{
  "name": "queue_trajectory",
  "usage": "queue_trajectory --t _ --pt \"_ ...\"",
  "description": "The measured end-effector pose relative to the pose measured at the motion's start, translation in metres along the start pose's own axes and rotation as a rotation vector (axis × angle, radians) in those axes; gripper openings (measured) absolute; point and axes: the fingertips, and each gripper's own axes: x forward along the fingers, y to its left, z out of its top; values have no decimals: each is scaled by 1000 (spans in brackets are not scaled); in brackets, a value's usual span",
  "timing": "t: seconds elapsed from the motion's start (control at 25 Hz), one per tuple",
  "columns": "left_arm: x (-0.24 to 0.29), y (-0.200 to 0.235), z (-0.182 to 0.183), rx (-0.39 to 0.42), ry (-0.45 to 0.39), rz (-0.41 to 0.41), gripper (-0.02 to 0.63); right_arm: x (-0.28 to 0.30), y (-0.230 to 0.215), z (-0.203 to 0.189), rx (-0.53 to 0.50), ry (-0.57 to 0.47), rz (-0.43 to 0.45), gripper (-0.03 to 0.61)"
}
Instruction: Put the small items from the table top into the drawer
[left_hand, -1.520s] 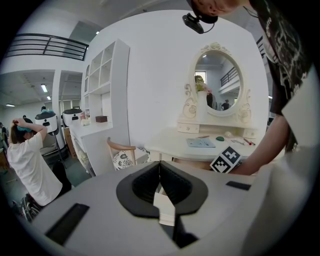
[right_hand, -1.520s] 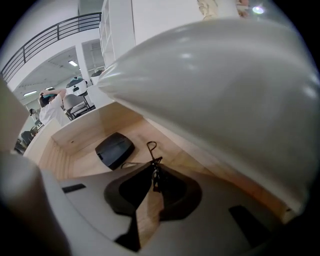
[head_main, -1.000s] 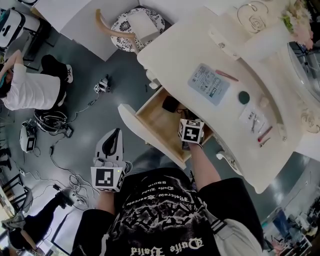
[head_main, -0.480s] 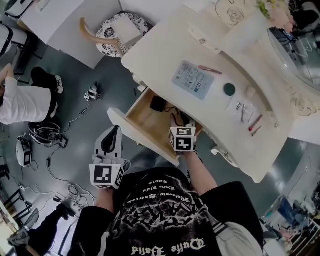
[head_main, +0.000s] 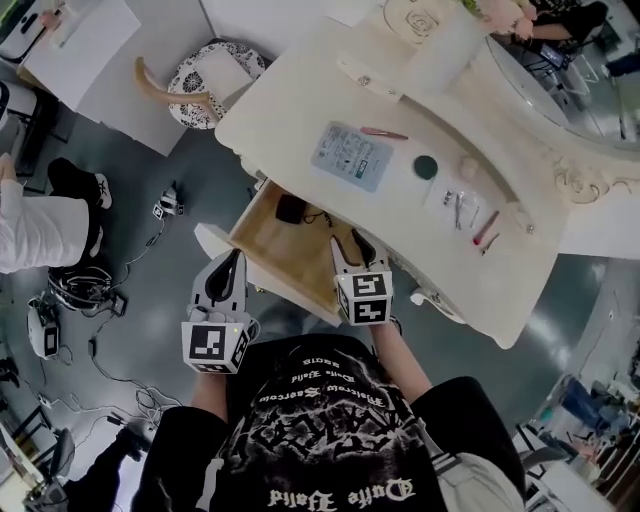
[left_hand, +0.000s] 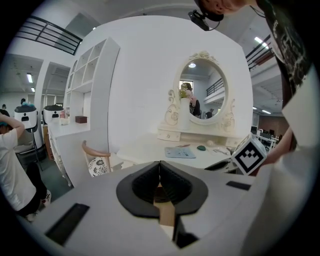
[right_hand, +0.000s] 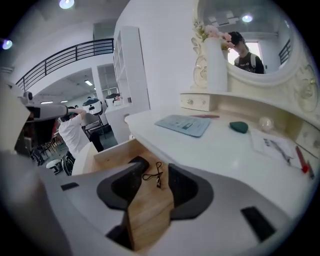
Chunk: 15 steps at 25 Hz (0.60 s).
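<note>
We hold the right gripper (head_main: 352, 248) just above the open drawer (head_main: 285, 255), its jaws wide, just opened further and empty, which fits a drop-off: a thin black clip (right_hand: 152, 175) lies on the drawer floor beneath them. The left gripper (head_main: 233, 258), jaws pressed together on nothing, idles outside the drawer front, while the green disc (head_main: 426, 167) and red pen (head_main: 487, 228) wait on the table top (head_main: 290, 110) beyond the drawer.

Glossy grey floor (head_main: 130, 170), white shelving (left_hand: 92, 100)
</note>
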Motion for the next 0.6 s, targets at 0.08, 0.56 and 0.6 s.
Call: queue_trajectory --t 0.08,0.56,0.6 --pt "5 -8 1 -4 -4 -25 15 -13 -9 8 9 -30 -18 172" --pt "39 -65 10 -21 -17 -133 15 -81 -76 26 58 -151 -155 171" --pt "41 -72 10 -21 -14 -143 15 -86 -81 25 64 -153 -166 171"
